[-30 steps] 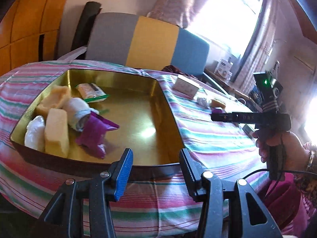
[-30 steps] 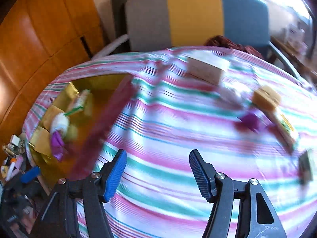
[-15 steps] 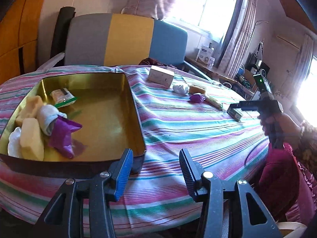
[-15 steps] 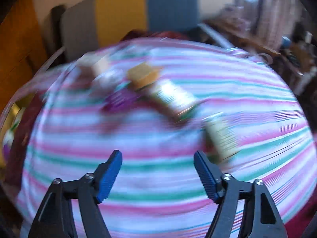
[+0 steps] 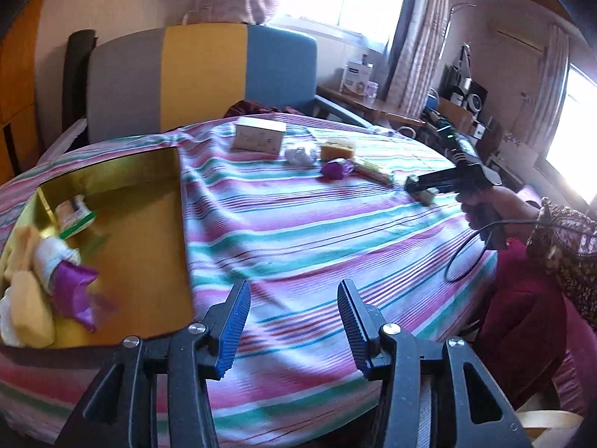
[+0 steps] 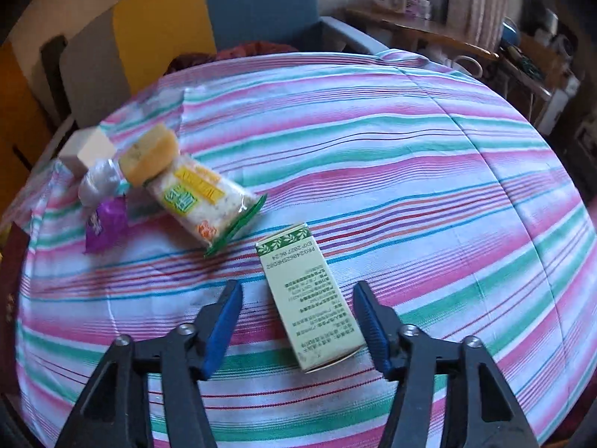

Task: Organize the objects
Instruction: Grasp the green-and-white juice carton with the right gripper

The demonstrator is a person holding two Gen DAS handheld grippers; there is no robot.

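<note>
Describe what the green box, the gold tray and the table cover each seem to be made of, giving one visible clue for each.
Green box: probably thin printed cardboard; crisp folded edges, flat matte faces with printed text.
Gold tray: likely metal, perhaps tin, with a shiny gold finish; its walls reflect light and colour.
Table cover: woven cloth, matte; it wrinkles and drapes softly over the edge.

Gold metal tray (image 5: 164, 171): left part cut off by the left wrist frame edge, near corner hidden behind the left gripper's (image 5: 291, 324) blue-padded finger. Its soft yellow and white items (image 5: 26, 298) are blurred and partly cropped. Pale green printed carton (image 6: 309, 298): small print too fine to read. White cardboard box (image 6: 87, 147) is partly covered by a clear crumpled wrapper (image 6: 99, 183).
</note>
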